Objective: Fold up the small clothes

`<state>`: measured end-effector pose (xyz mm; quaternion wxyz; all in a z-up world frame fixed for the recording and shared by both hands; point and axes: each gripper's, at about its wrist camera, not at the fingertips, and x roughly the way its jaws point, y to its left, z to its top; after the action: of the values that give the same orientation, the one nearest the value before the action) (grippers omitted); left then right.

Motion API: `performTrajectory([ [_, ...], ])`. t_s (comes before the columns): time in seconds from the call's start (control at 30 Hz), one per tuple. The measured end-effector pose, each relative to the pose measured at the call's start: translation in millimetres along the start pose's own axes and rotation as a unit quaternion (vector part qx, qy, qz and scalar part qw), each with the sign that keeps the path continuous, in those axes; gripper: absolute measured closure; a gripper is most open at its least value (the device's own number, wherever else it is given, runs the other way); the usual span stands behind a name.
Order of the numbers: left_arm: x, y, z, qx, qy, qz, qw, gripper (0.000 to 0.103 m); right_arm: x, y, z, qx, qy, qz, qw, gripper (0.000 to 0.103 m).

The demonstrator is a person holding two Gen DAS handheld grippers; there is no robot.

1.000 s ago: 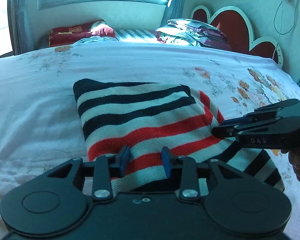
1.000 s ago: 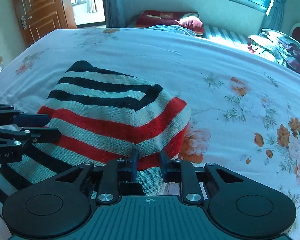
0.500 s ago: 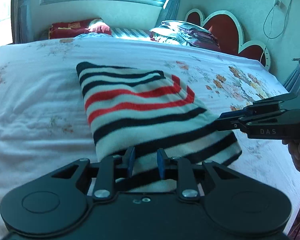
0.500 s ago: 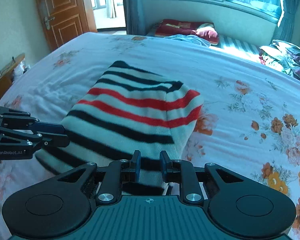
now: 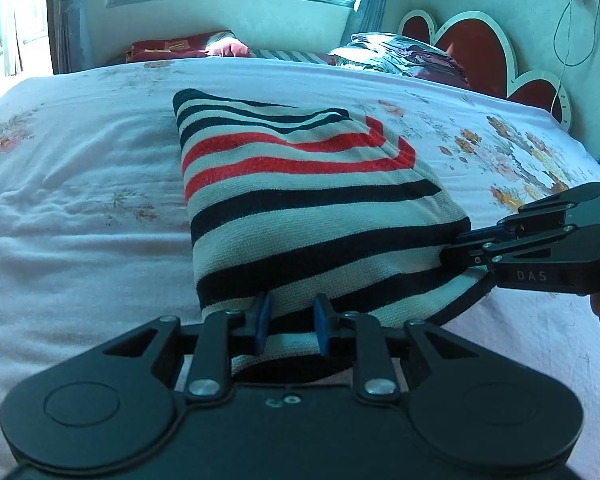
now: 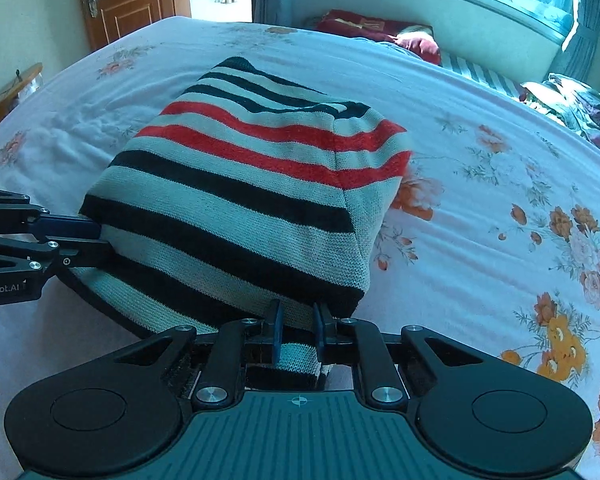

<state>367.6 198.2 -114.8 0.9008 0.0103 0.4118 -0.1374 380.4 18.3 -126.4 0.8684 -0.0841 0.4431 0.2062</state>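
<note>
The sweater [image 5: 300,200] lies folded on the bed [image 5: 80,200], its near edge raised between both tongs. The left tongs [image 5: 288,322] and right tongs [image 6: 296,330] sit close side by side at that edge, each closed on knit, so the near edge of the bed is crowded there. Left of the sweater the sheet is bare towards the bed's left edge. To its right, flowered sheet runs free to the right edge. Beyond the sweater, bare sheet reaches the far edge, where a pile of bedding [image 5: 404,54] and a red cushion [image 5: 168,46] stand. The headboard [image 5: 480,44] closes the far right corner.
</note>
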Motion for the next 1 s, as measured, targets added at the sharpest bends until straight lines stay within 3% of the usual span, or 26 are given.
performTrajectory([
  [0.27, -2, -4, -1, -0.001, -0.001, 0.02, 0.9998, 0.08, -4, 13, -9, -0.015, -0.017, -0.026, 0.999, 0.089],
  [0.67, -14, -27, -7, -0.005, -0.004, 0.066, 0.9978, 0.078, -33, -4, -24, 0.044, -0.023, 0.011, 0.999, 0.088],
  [0.73, -23, -32, -6, -0.01, -0.007, 0.073, 0.9973, 0.072, -42, -7, -27, 0.057, -0.031, 0.012, 0.998, 0.088],
  [0.77, -30, -36, -6, -0.014, -0.013, 0.072, 0.9972, 0.061, -53, -9, -30, 0.062, -0.04, 0.003, 0.997, 0.085],
  [0.8, -39, -41, -8, -0.018, -0.026, 0.076, 0.9966, 0.035, -61, -9, -34, 0.066, -0.048, -0.008, 0.997, 0.061],
  [0.83, -47, -46, -10, -0.019, -0.04, 0.086, 0.9953, 0.018, -70, -10, -38, 0.071, -0.058, -0.016, 0.996, 0.018],
  [0.87, -56, -53, -14, -0.015, -0.058, 0.1, 0.9932, 0.003, -79, -11, -42, 0.075, -0.069, -0.023, 0.994, 0.005],
  [1.0, -87, -73, -24, -0.021, -0.076, 0.102, 0.9917, 0.003, -111, -12, -57, 0.079, -0.086, -0.04, 0.992, 0.002],
])
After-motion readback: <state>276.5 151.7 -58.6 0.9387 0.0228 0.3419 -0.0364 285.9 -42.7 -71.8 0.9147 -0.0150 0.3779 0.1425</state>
